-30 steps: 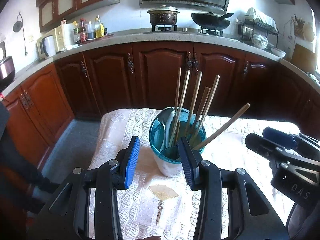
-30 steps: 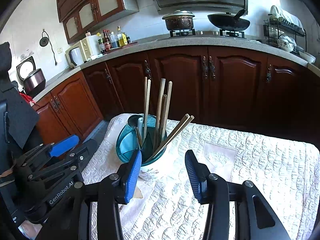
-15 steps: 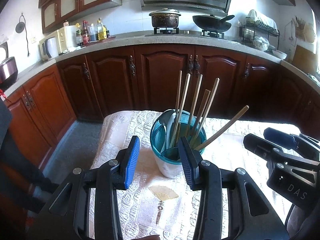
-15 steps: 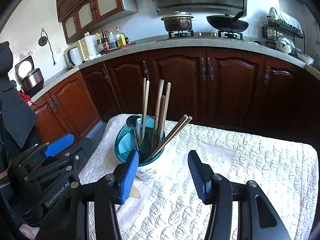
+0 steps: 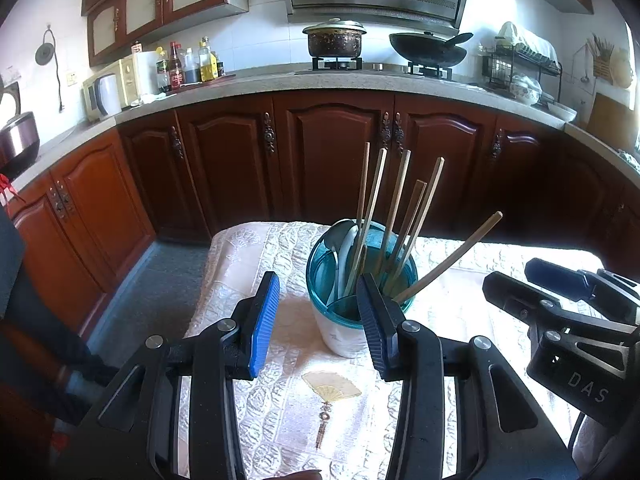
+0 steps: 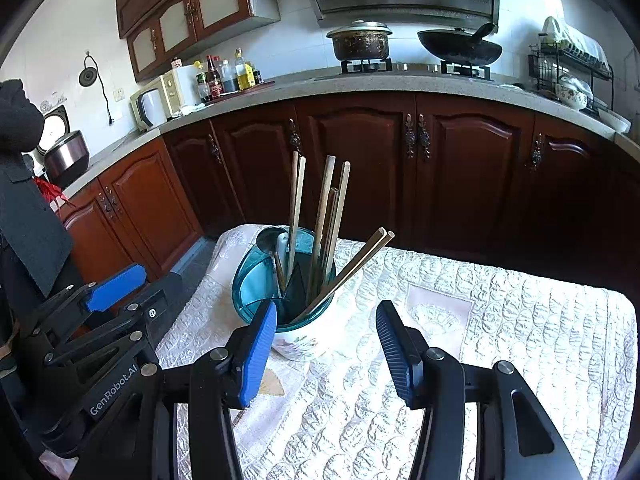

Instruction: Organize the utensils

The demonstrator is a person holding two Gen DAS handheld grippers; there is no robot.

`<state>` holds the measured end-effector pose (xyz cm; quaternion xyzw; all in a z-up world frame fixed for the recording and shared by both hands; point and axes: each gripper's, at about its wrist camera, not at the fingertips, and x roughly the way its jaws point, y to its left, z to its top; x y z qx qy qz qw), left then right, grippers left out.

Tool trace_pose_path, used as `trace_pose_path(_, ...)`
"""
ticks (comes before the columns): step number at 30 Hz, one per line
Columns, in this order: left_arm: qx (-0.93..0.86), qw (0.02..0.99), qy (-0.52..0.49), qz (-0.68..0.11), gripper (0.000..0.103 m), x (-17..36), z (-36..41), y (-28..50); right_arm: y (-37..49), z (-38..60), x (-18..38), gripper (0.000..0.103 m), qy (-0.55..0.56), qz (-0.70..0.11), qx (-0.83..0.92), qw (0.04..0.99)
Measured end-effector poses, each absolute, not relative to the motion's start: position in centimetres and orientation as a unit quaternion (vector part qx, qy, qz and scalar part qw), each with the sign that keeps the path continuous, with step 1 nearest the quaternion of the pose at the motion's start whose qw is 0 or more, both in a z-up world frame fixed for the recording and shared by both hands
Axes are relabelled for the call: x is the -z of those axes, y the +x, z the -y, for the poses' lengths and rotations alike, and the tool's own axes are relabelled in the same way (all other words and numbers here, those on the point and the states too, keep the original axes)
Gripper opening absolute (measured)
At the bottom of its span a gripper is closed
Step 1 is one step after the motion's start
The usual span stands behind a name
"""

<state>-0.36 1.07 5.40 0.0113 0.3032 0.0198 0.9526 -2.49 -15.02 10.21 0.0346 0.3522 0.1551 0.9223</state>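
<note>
1. The holder (image 5: pixel 360 300), a white cup with a blue-green rim, stands on the quilted cloth (image 6: pixel 500 340) of the tabletop, toward its left end. The chopsticks (image 5: pixel 394 208) and a pale spoon (image 5: pixel 346 248) already stand in it.
2. One chopstick (image 5: pixel 452 256) leans far out to the right over the rim, while the others stand close to upright.
3. The left claw (image 5: pixel 318 320) hangs spread just in front of the holder with nothing between its pads.
4. The right claw (image 6: pixel 326 354) sits to the holder's right, also spread and empty. Its left pad (image 6: pixel 258 354) is near the cup wall, though I cannot tell whether it touches.
5. I see no loose utensil on the cloth, so the sorting looks about finished. Only tidying the leaning stick seems left.
6. To do that well, I would steady the cup with the left claw. The right should pinch the leaning stick low on its shaft and tip it upright gently, since a hard push could topple the light cup.
</note>
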Motion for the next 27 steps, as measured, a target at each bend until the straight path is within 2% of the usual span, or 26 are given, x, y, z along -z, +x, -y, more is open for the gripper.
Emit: trace_pose_path(27,-0.021,0.954,0.01,-0.299,0.039,-5.3,-1.1,-0.5,-2.1,13.8,-10.0,0.05,0.025,-0.361,-0.161,0.918)
